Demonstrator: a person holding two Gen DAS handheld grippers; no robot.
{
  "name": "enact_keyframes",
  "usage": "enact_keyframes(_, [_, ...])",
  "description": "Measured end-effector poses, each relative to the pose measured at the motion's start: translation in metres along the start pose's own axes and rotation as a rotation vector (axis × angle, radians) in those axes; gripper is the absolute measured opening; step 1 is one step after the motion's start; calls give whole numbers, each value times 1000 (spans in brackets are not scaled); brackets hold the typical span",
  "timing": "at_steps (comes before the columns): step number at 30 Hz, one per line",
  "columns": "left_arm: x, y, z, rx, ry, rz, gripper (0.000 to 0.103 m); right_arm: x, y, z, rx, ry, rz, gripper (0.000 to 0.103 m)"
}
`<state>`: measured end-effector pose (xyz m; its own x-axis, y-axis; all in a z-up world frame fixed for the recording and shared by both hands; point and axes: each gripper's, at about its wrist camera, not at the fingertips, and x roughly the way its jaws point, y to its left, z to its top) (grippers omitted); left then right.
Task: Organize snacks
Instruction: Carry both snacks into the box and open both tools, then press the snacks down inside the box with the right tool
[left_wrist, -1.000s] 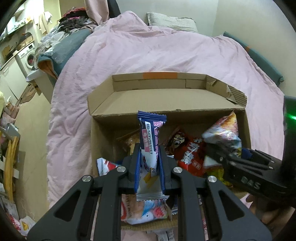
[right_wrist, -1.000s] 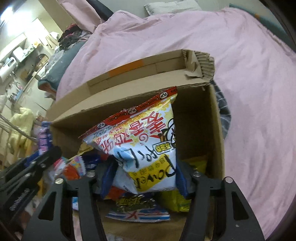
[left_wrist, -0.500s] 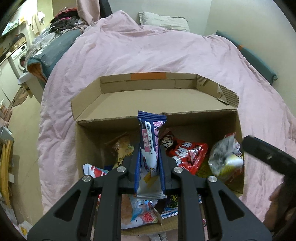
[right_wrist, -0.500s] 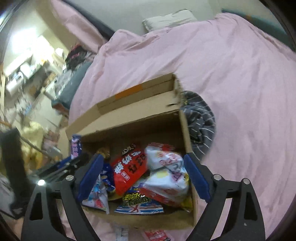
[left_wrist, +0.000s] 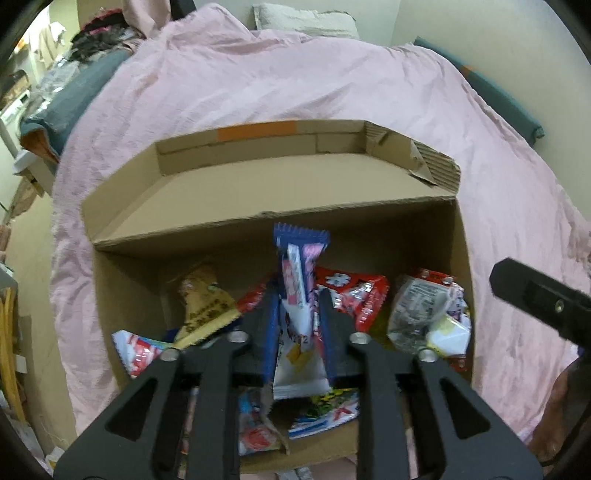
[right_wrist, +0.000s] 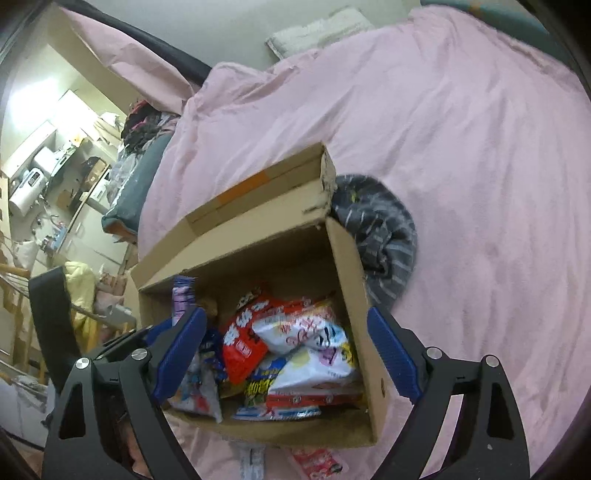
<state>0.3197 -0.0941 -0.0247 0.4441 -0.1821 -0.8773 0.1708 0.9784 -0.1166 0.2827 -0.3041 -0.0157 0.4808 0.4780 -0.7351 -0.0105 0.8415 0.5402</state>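
An open cardboard box (left_wrist: 258, 184) holding several snack packets sits on a pink bed. My left gripper (left_wrist: 297, 295) hangs over the box's near middle. Its jaws are opening, and an upright blue-and-white snack bar (left_wrist: 297, 266) still stands between the loosened pads. In the right wrist view the bar (right_wrist: 183, 295) shows at the box's left edge. My right gripper (right_wrist: 284, 317) hovers above the box's near right side; its wide jaws are closing a little, with nothing between them. Under it lie a white, yellow and red chip bag (right_wrist: 306, 332) and a red packet (right_wrist: 243, 339).
The pink duvet (right_wrist: 461, 129) spreads around the box. A grey striped cloth (right_wrist: 380, 229) lies against the box's right wall. Loose packets (right_wrist: 317, 461) lie on the bed before the box. A pillow (left_wrist: 303, 20) is at the head, and room clutter fills the left.
The right gripper let go of the chip bag, which now lies in the box, and pulled up and back. The left jaws have widened around the bar.
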Motion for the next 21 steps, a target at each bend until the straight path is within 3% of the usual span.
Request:
enact_keyframes(1, [0, -1, 0, -1, 1, 1, 47, 0, -3, -1, 14, 17, 23, 82])
enact_keyframes(2, [-2, -2, 0, -1, -10, 10, 66, 2, -6, -2, 27, 42, 43, 69])
enact_keyframes(3, [-5, -3, -1, 2, -24, 21, 73, 3, -8, -4, 36, 60, 53, 57])
enact_keyframes(6, [-11, -5, -3, 24, -48, 53, 73, 9, -5, -12, 23, 121, 71, 31])
enact_keyframes(9, [-19, -1, -7, 20, -61, 54, 73, 14, 4, -19, -29, 154, 29, 21])
enact_keyframes(13, [-35, 9, -19, 15, -77, 34, 73, 32, 12, -29, -113, 187, -97, 17])
enact_keyframes(17, [-52, 23, -38, 8, -84, 18, 73, 55, 25, -24, -173, 160, -157, 16])
enact_keyframes(21, [-67, 45, -63, -24, -72, 11, 73, 71, 28, -8, -158, 101, -157, 17])
